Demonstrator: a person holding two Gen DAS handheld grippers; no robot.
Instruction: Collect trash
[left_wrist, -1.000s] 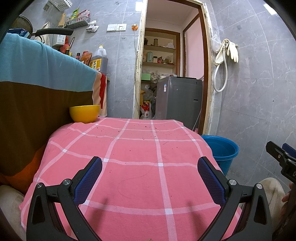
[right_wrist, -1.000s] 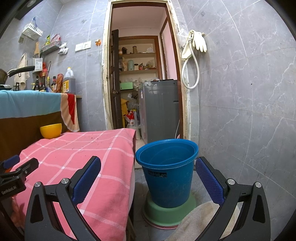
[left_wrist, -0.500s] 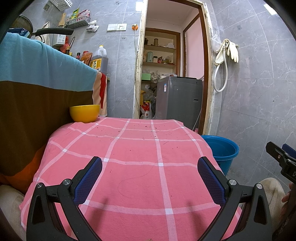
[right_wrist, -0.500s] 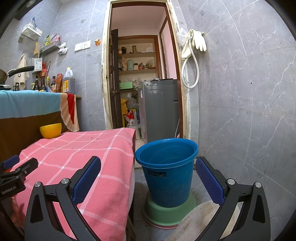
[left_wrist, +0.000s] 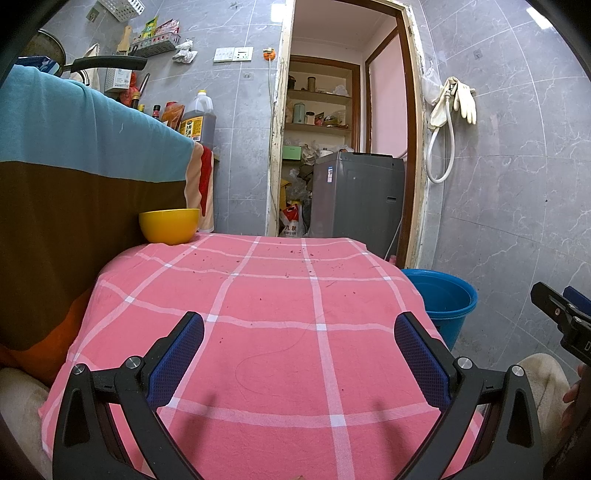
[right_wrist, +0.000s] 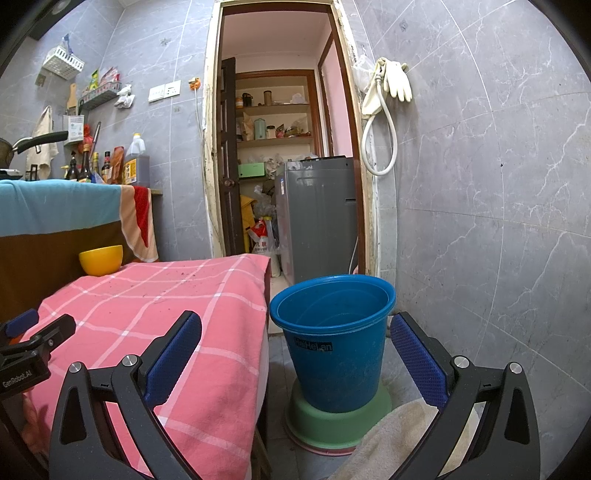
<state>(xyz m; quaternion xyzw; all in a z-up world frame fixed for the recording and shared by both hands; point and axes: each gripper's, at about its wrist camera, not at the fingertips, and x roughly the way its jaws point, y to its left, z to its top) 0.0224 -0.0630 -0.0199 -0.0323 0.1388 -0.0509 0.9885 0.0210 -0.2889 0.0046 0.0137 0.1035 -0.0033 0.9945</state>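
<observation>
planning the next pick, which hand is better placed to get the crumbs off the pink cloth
Left, probably. The left tongs hang open directly above the pink cloth and its dark crumbs. The right tongs, also open, face the blue bucket beside the table.

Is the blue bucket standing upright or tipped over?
Upright. The bucket stands on a green base on the floor beside the table, rim level, mouth facing up.

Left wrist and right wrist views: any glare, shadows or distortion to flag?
Left wrist: soft shadows of the left gripper on the pink tablecloth, door frame bowed by fisheye, dark corners. Right wrist: even light, no glare, blue bucket sharp, wall tile lines curve.
</observation>
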